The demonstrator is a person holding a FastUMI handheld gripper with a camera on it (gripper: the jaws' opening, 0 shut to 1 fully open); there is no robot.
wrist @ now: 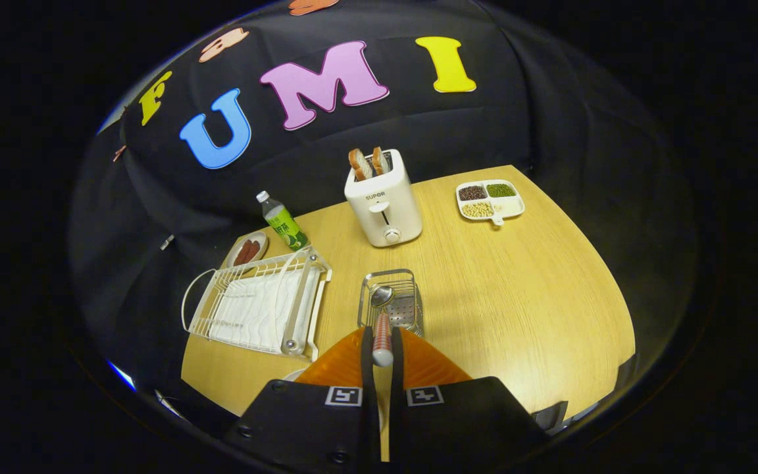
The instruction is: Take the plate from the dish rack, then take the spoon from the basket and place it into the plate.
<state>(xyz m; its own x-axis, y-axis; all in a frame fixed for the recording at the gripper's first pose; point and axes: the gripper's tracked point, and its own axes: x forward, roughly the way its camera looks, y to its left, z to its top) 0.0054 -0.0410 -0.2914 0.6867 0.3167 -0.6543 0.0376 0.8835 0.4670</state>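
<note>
My gripper [382,337] is shut on the spoon's [382,309] red-and-white handle, both fingers pressing on it. The spoon's metal bowl points forward, over the small wire basket [410,304] that stands just ahead of my fingers on the wooden table [517,296]. Whether the spoon's bowl touches the basket I cannot tell. To the left of the basket stands the white dish rack [254,306], with no plate in its slots. A pale curved rim, perhaps the plate [295,375], peeks out beside the left finger, mostly hidden by the gripper.
A white toaster [384,201] with two bread slices stands beyond the basket. A green bottle [281,224] and a small dish of sausages [247,250] sit behind the rack. A divided tray of beans [489,199] lies at the far right.
</note>
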